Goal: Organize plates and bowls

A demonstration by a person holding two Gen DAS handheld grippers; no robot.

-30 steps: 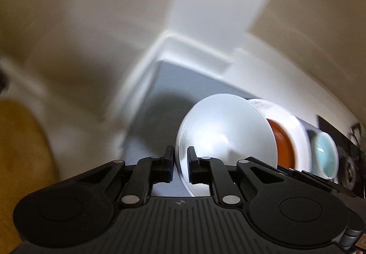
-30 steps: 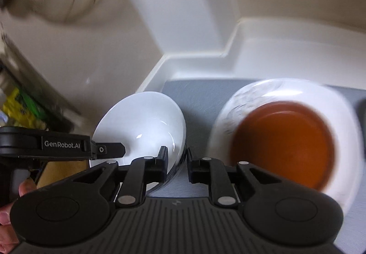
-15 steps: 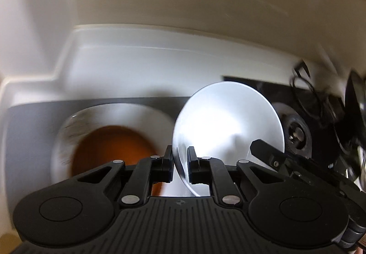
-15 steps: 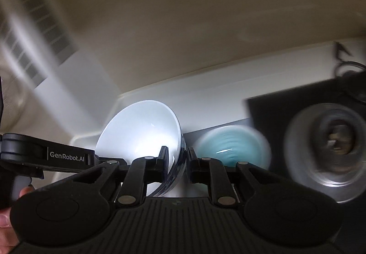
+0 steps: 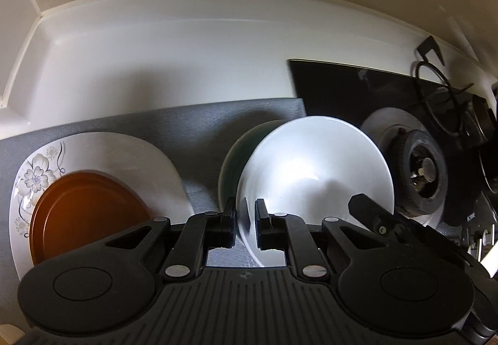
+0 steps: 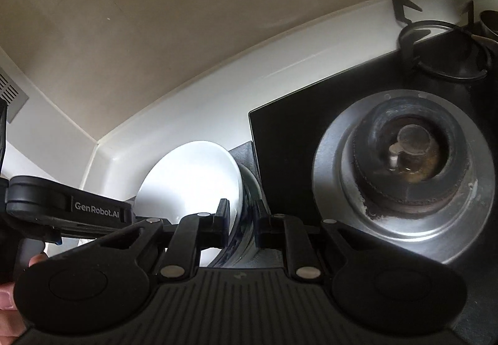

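Note:
Both grippers are shut on the rim of one white bowl [image 5: 314, 167], from opposite sides. My left gripper [image 5: 245, 222] pinches its near edge; my right gripper [image 6: 241, 219] pinches the far edge, with the bowl [image 6: 193, 180] showing to its left. The white bowl sits tilted in or just over a teal bowl [image 5: 236, 152], whose dark rim [image 6: 250, 189] also shows in the right wrist view. A floral white plate [image 5: 102, 155] with an orange plate [image 5: 84, 208] on it lies to the left on the grey mat [image 5: 193, 124].
A black gas stove [image 6: 311, 127] with a burner [image 6: 411, 158] lies right of the mat; the burner also shows in the left wrist view [image 5: 420, 174]. A white counter ledge [image 5: 155, 65] and beige wall run behind. The left gripper's body [image 6: 68, 208] reaches in from the left.
Both grippers have carried the white bowl to the right, away from the stacked plates, and lowered it onto or just over the teal bowl beside the stove.

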